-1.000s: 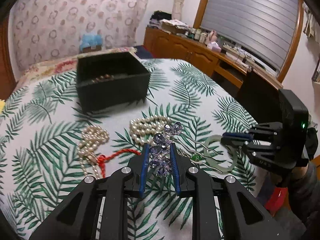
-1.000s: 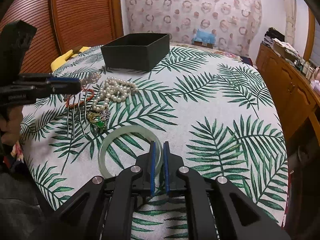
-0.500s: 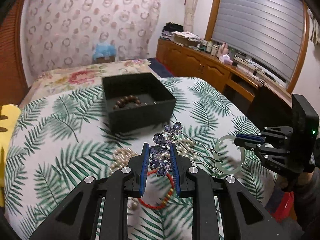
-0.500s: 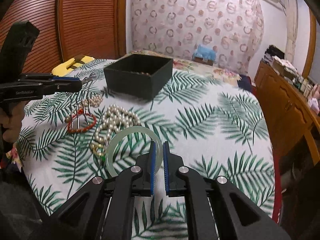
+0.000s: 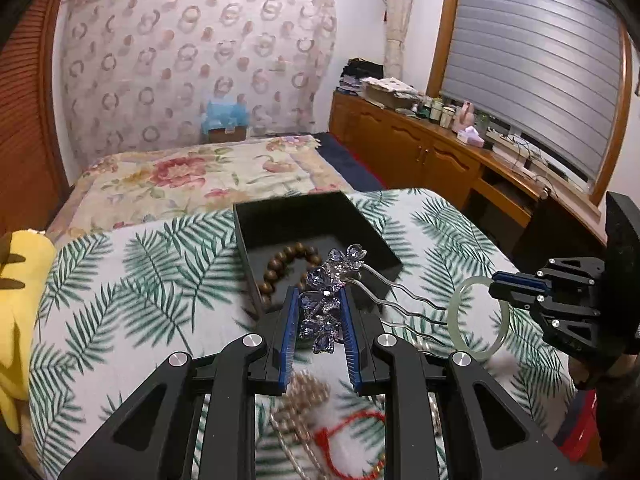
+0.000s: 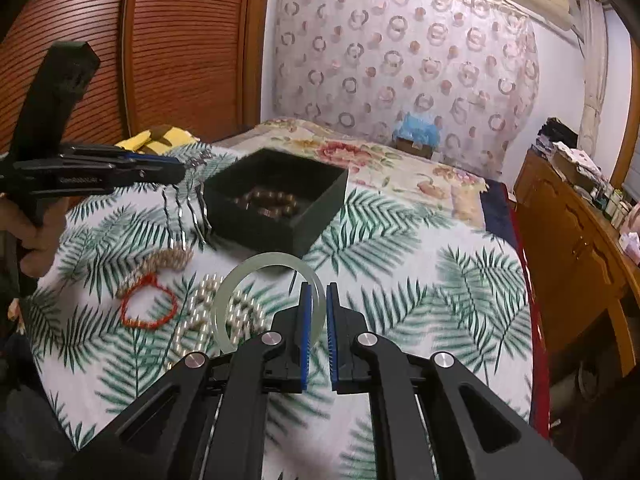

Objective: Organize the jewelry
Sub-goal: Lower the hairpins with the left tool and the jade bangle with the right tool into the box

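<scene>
Both tongs hang above the leaf-print cloth [image 6: 420, 248]. The left gripper [image 5: 320, 320] pinches a purple crystal hair comb [image 5: 324, 300], its prongs pointing right. The right gripper [image 6: 316, 312] is clamped on a pale jade bangle [image 6: 240, 280]. Beyond sits the black box [image 6: 280, 224] holding a wooden bead bracelet [image 5: 280, 272]; pearls [image 6: 204, 312] and a red cord bracelet [image 6: 148, 304] lie nearer.

A palm-leaf cloth [image 5: 120, 280] covers the near surface, and beyond it lies a floral bedspread [image 5: 192, 176]. A yellow plush toy [image 5: 20, 312] sits at the left edge. Wooden cabinets [image 5: 420, 156] (tops cluttered) run beneath a shuttered window [image 5: 536, 76]. A patterned curtain [image 6: 400, 64] hangs behind.
</scene>
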Demonstrator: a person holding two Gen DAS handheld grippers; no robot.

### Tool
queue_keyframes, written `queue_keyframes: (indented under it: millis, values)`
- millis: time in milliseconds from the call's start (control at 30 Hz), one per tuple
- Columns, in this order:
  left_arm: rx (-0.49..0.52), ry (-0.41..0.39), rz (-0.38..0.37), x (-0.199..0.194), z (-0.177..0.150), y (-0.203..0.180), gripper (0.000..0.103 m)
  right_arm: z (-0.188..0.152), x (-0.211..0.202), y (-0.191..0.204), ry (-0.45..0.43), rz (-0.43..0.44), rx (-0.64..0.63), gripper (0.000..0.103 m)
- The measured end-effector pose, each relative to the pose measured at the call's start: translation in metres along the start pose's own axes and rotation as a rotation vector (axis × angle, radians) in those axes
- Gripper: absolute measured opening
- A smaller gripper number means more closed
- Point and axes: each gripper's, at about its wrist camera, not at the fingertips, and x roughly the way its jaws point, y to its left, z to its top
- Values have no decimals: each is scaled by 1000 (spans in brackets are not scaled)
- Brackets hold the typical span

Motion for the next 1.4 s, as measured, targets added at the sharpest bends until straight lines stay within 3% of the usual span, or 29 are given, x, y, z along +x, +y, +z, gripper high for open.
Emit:
queue_keyframes:
  millis: [433, 867, 1067, 1200, 1400]
  values:
    - [15, 39, 52, 53, 38, 18, 19, 63, 38, -32, -86, 15, 3, 8]
    - [-2, 56, 39, 78, 37, 30, 20, 86, 84, -30, -49, 43, -37, 8]
    - [-22, 24, 17, 71, 39, 36, 20, 90, 97, -22, -24, 42, -48, 8]
    - [-22, 4, 32, 64, 40, 41, 32, 92, 104, -15, -12, 45, -60, 8]
    - [-47, -20, 60, 57, 41, 54, 39, 98, 119, -1, 13, 47, -95, 8]
